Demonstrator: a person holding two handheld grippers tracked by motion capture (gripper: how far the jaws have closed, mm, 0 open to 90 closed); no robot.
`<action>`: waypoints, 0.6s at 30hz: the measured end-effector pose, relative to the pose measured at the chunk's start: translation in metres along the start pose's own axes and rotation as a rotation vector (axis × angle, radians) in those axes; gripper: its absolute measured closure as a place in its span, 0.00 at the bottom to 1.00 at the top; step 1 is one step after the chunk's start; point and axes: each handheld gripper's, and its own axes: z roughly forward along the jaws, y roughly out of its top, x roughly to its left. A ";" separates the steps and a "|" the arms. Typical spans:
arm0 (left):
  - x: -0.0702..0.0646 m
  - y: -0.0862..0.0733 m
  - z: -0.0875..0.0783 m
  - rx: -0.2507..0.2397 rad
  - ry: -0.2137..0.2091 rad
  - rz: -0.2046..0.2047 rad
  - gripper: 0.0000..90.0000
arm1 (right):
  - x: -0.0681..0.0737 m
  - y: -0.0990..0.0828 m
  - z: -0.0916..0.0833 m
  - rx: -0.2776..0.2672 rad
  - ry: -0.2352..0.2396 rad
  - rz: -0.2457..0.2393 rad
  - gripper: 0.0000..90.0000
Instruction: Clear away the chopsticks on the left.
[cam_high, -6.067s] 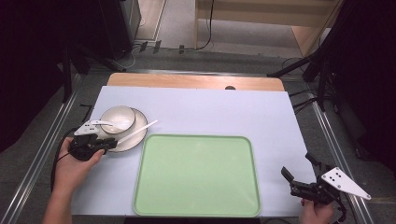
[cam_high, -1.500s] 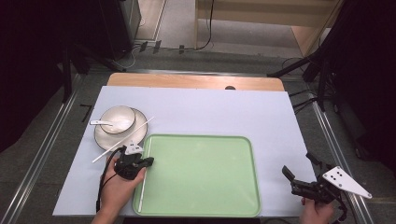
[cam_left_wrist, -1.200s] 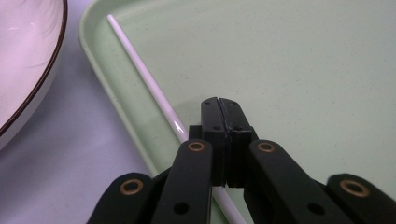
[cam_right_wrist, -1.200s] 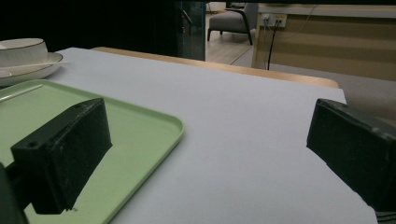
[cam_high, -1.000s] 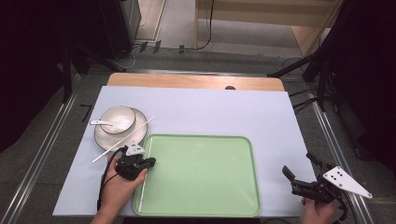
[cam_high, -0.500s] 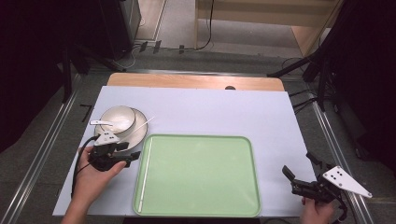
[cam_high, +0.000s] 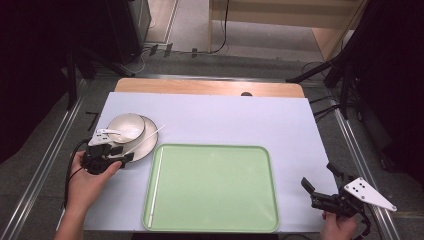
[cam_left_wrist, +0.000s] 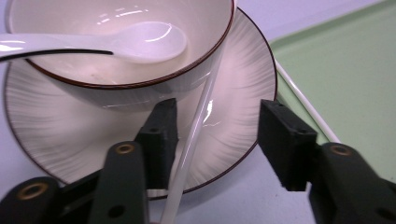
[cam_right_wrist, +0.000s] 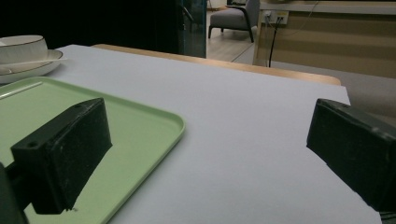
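Bowl (cam_high: 126, 127) and plate (cam_high: 145, 142) crowd the tray's (cam_high: 215, 225) left rim; middle table (cam_high: 225, 120) lies open.

Left gripper (cam_high: 124, 154): black body, pale plate on top, black cable looping back past the wrist. Its jaws are matte black blocks on black arms, each arm set with a brass-ringed pivot hole. Right gripper (cam_high: 312, 192): black, with a grey three-cornered plate bearing small dark dots. Forearms bare, no sleeves.
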 end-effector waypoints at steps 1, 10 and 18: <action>0.000 0.000 0.000 0.000 0.000 0.000 0.58 | 0.000 0.000 0.000 0.000 0.000 0.000 0.00; 0.002 0.001 0.018 0.076 0.042 0.062 0.68 | 0.000 0.000 -0.001 0.001 0.000 0.002 0.00; 0.003 0.001 0.023 0.075 0.017 0.134 0.94 | 0.000 0.000 0.000 0.004 0.003 0.001 0.00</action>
